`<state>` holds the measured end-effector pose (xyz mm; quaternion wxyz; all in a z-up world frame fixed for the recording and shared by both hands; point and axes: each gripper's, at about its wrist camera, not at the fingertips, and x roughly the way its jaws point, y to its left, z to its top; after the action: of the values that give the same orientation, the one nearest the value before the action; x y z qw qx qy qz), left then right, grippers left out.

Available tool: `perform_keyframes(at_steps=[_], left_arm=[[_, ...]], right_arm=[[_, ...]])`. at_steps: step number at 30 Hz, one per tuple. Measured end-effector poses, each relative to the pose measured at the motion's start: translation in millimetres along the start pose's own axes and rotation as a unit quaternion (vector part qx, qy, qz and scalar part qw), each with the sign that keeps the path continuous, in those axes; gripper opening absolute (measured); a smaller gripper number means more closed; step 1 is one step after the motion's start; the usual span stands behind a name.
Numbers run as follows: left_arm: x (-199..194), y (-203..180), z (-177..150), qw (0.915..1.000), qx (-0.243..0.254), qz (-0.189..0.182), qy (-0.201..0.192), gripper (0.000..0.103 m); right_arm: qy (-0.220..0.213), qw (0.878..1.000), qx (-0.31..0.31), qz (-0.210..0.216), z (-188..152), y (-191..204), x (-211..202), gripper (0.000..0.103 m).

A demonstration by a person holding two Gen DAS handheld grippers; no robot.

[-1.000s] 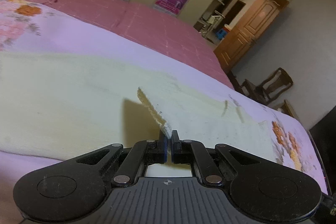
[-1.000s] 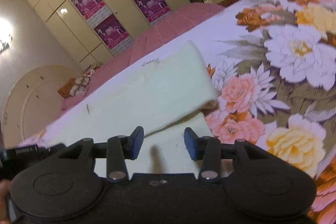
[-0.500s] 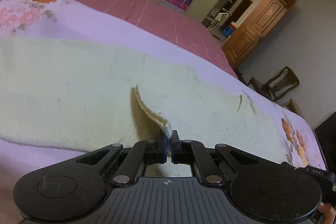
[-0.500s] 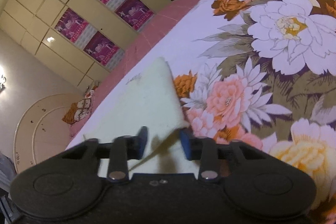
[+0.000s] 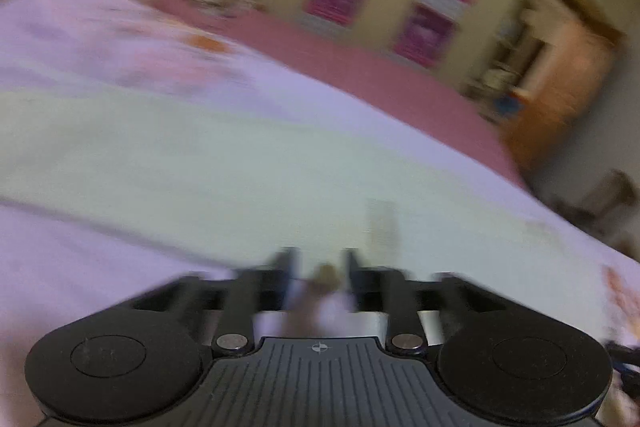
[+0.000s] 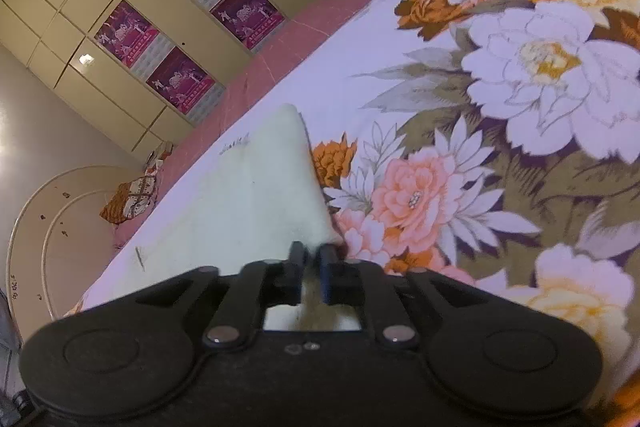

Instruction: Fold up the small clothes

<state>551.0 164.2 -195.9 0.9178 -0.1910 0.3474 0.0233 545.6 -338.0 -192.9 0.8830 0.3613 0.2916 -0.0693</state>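
Observation:
A pale cream knitted garment lies flat on the floral bedsheet. The left wrist view is blurred by motion. My left gripper is open, its jaws apart and empty, just above the near edge of the garment. In the right wrist view the garment is folded over, with a corner pointing away. My right gripper is shut on the near corner of the folded garment, next to a pink printed flower.
The pink bare mattress lies beyond the sheet. Cream wardrobes with purple posters line the far wall. A wooden door and a chair stand at the right. A cushion lies by the round headboard.
My left gripper let go of the garment's edge and opened, and it moves fast. My right gripper closed on the folded garment's corner.

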Motion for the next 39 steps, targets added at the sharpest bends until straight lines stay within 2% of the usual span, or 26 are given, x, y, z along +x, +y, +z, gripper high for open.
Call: perform_keyframes(at_steps=[1,4,6,9,14,17,20,23,27,28,31,34,35,37,39], left_arm=[[-7.6,16.6,0.0,0.9998,-0.019,0.001,-0.006,0.052],[-28.0,62.1,0.9,0.9973,-0.068,0.012,-0.023,0.052],[-34.8,88.0,-0.8,0.9921,-0.122,-0.004,-0.027,0.052],[-35.3,110.2,-5.4,0.9824,-0.18,-0.035,-0.034,0.052],[-38.0,140.6,-8.0,0.972,-0.225,-0.019,-0.064,0.052],[-37.1,174.6,-4.7,0.9611,-0.263,-0.016,-0.084,0.052],[-30.7,198.3,1.3,0.9504,-0.291,-0.01,-0.108,0.052],[-20.1,211.3,8.7,0.9375,-0.323,-0.003,-0.131,0.052],[-7.4,219.5,20.3,0.9274,-0.342,0.02,-0.15,0.052],[-4.2,220.0,22.8,0.9283,-0.34,0.02,-0.15,0.048],[4.8,219.5,32.5,0.9383,-0.318,0.028,-0.133,0.003],[1.4,202.5,45.4,0.9463,-0.278,0.035,-0.161,0.003],[2.2,191.7,52.5,0.9519,-0.255,0.035,-0.166,0.003],[7.9,165.1,68.3,0.9673,-0.2,0.015,-0.155,0.003],[20.3,114.9,78.8,0.9857,-0.106,-0.007,-0.131,0.003]], right_arm=[[-0.001,1.0,-0.007,-0.001,-0.5,2.3,-2.3,0.018],[-0.002,1.0,-0.026,0.011,-5.0,15.3,-5.0,0.018],[0.006,0.999,-0.042,0.034,-13.0,31.8,-1.9,0.018],[0.05,0.992,-0.069,0.094,-36.6,73.3,15.9,0.018],[0.117,0.974,-0.101,0.165,-80.2,141.9,45.6,0.023],[0.121,0.972,-0.113,0.166,-88.3,164.0,53.0,0.024],[0.115,0.974,-0.113,0.162,-84.2,168.5,54.8,0.024],[0.112,0.976,-0.11,0.148,-78.6,164.7,57.5,0.024],[0.104,0.98,-0.106,0.134,-76.9,153.4,55.1,0.024],[0.102,0.98,-0.105,0.132,-75.0,150.5,55.1,0.024],[0.099,0.982,-0.1,0.127,-72.0,144.0,54.7,0.024],[0.095,0.983,-0.098,0.122,-68.5,134.4,53.2,0.024],[0.093,0.984,-0.094,0.12,-67.2,131.8,52.7,0.024],[0.088,0.986,-0.087,0.114,-64.3,126.7,51.7,0.024],[0.081,0.987,-0.081,0.11,-60.8,122.1,50.5,0.024]])
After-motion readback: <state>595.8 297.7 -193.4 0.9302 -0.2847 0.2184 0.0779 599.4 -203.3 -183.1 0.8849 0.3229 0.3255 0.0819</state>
